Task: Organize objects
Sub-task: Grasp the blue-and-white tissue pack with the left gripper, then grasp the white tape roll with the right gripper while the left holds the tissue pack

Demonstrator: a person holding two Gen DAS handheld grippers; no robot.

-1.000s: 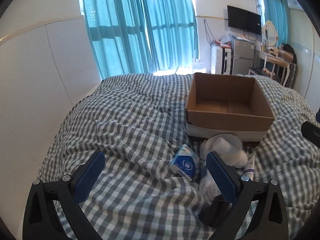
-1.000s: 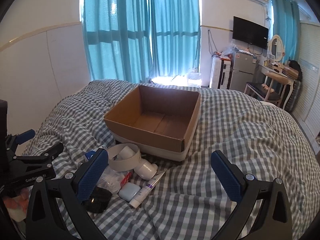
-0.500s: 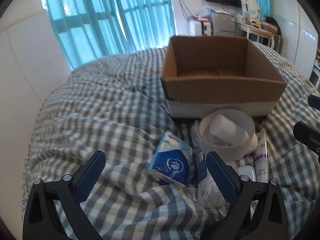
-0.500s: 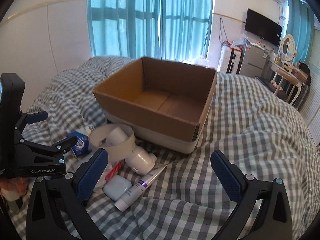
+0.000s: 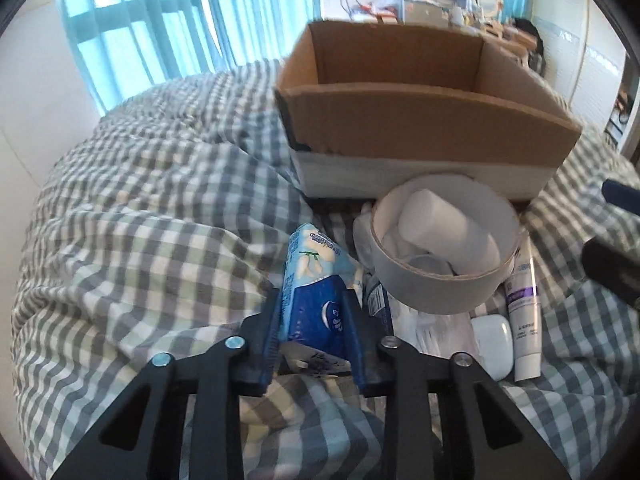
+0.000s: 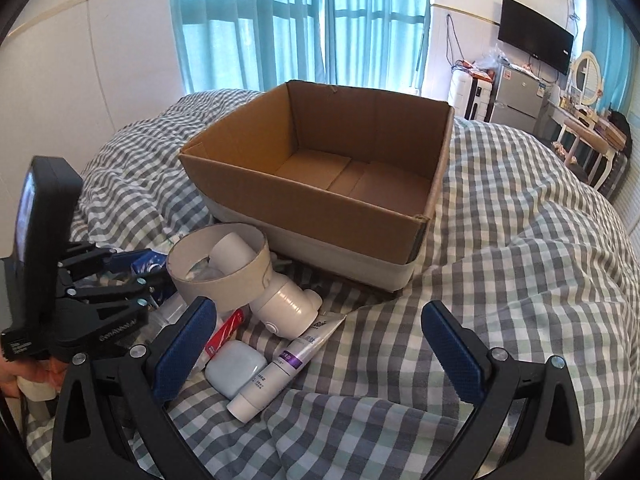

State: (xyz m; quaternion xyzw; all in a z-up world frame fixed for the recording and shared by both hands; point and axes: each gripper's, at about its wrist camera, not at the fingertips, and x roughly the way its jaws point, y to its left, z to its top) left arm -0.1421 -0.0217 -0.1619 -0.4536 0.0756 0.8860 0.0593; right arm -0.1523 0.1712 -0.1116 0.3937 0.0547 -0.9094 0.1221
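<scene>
My left gripper (image 5: 314,314) is shut on a blue and white tissue pack (image 5: 316,284) that lies on the checked bed cover; it also shows in the right wrist view (image 6: 150,270) at the left. An open, empty cardboard box (image 6: 320,184) stands just behind the pile (image 5: 420,120). Beside the pack lie a wide tape roll (image 5: 440,248) with a white cylinder inside, a white and purple tube (image 6: 286,364), a pale blue case (image 6: 236,368) and a white bottle (image 6: 286,306). My right gripper (image 6: 318,354) is open and empty, above the tube and case.
A red and white tube (image 6: 224,332) and clear plastic wrapping (image 5: 432,332) lie under the pile. The checked bed cover (image 6: 520,264) is rumpled into folds. Teal curtains, a wall and furniture stand behind the bed.
My left gripper moved forward and down to the tissue pack and shut on it. My right gripper came closer to the box and the pile, still open.
</scene>
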